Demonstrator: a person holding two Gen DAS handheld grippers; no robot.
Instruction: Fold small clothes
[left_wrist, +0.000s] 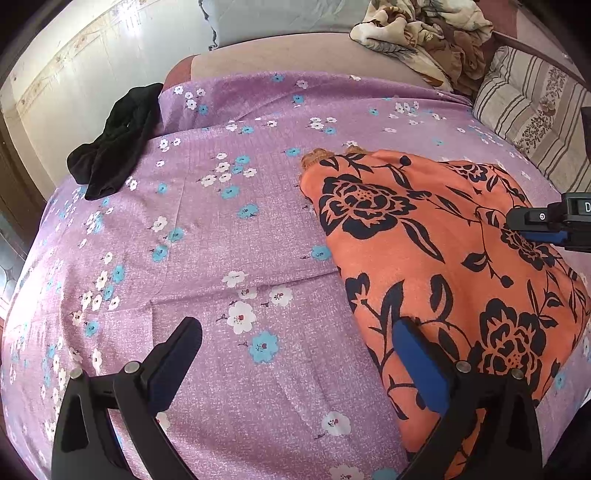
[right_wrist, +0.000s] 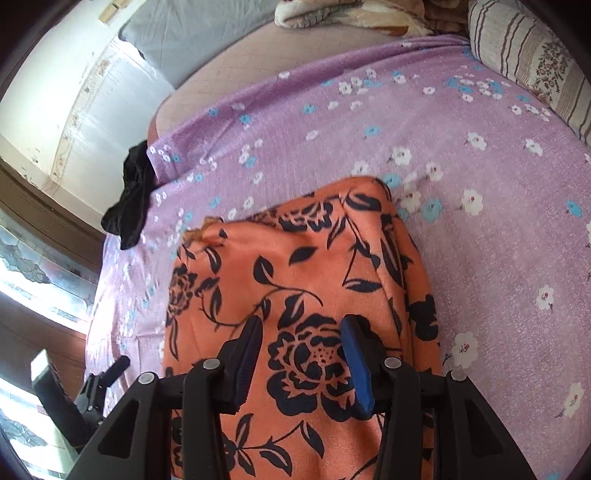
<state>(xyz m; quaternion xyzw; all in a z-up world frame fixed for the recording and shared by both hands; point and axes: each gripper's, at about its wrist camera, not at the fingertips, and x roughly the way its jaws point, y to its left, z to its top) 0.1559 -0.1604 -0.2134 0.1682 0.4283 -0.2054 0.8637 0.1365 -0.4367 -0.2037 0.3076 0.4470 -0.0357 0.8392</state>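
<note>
Right under the right gripper, the orange floral garment lies flat on the purple bedsheet, jaws apart and gripping nothing, probably lining up a fold. Left gripper hangs unclenched just beside the cloth's edge, empty too.

Orange floral garment on purple bedsheet, left tool spread wide, black cloth perhaps crumpled

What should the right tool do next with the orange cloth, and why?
Probably lower the right tool and close on the orange cloth: its jaws stand open above the fabric, gripping nothing. The left tool is also open at the cloth's edge.
</note>
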